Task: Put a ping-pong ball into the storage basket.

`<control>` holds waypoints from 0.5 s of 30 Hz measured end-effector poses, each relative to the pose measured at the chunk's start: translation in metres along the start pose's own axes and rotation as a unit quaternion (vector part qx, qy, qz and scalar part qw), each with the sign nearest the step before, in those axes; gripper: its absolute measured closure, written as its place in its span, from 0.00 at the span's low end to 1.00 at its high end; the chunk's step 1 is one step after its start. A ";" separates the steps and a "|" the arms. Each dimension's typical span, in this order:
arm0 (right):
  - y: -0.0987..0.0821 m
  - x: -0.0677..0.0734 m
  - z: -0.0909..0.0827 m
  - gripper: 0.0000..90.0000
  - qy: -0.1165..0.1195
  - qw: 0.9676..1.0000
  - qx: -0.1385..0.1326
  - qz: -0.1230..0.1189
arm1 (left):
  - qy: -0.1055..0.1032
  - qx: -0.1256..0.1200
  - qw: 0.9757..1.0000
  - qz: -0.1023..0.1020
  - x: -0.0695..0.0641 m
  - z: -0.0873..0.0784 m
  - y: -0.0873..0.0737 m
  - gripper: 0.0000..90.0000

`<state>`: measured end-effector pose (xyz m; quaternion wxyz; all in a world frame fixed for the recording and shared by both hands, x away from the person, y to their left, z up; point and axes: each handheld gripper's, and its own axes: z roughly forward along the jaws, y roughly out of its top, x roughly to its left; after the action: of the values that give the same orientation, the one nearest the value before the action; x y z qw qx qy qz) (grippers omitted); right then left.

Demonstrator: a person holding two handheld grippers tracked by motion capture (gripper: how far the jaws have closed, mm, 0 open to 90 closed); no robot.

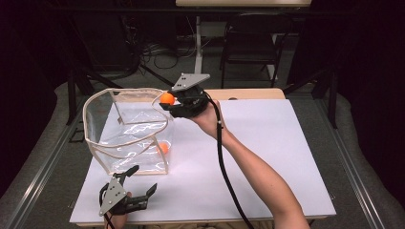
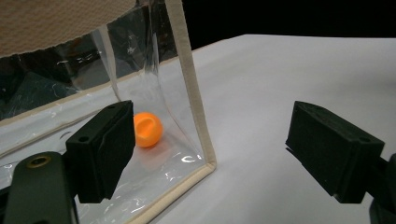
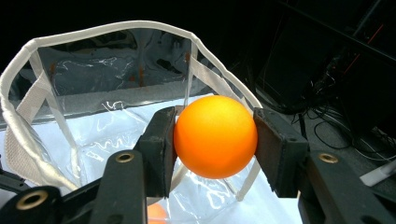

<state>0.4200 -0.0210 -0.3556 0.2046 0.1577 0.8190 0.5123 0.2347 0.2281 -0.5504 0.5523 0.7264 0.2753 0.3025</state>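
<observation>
A clear plastic bag (image 1: 126, 131) with cream edging stands open on the white table, its rim (image 3: 112, 29) spread wide. My right gripper (image 1: 173, 101) hovers at the bag's far right rim, shut on an orange ball (image 1: 166, 98) (image 3: 215, 136) held between both pads above the opening. A second orange ball (image 1: 163, 147) (image 2: 147, 129), dented on one side, lies inside the bag at its right bottom corner. My left gripper (image 1: 142, 180) (image 2: 219, 154) rests near the table's front edge just before the bag, open, its jaws standing either side of the bag's corner seam (image 2: 189, 84) without touching it.
The white sheet (image 1: 267, 143) covers the table, with bare room to the right of the bag. Behind the table stand a dark chair (image 1: 250, 45), a table leg and floor cables. The right forearm (image 1: 258, 176) crosses the sheet diagonally.
</observation>
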 end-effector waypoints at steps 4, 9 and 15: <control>0.002 0.001 0.002 0.57 0.002 1.000 -0.002 -0.001 | -0.001 0.000 1.000 0.000 0.000 0.000 0.000 0.17; 0.004 0.003 0.004 0.57 0.004 1.000 -0.002 -0.004 | -0.001 -0.001 1.000 0.000 0.000 0.000 0.000 0.17; 0.007 0.007 0.007 0.57 0.006 1.000 -0.005 -0.008 | -0.002 -0.001 1.000 0.000 0.000 0.000 0.000 0.17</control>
<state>0.4177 -0.0095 -0.3536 0.2043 0.1471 0.8191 0.5154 0.2346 0.2279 -0.5504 0.5539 0.7261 0.2740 0.3015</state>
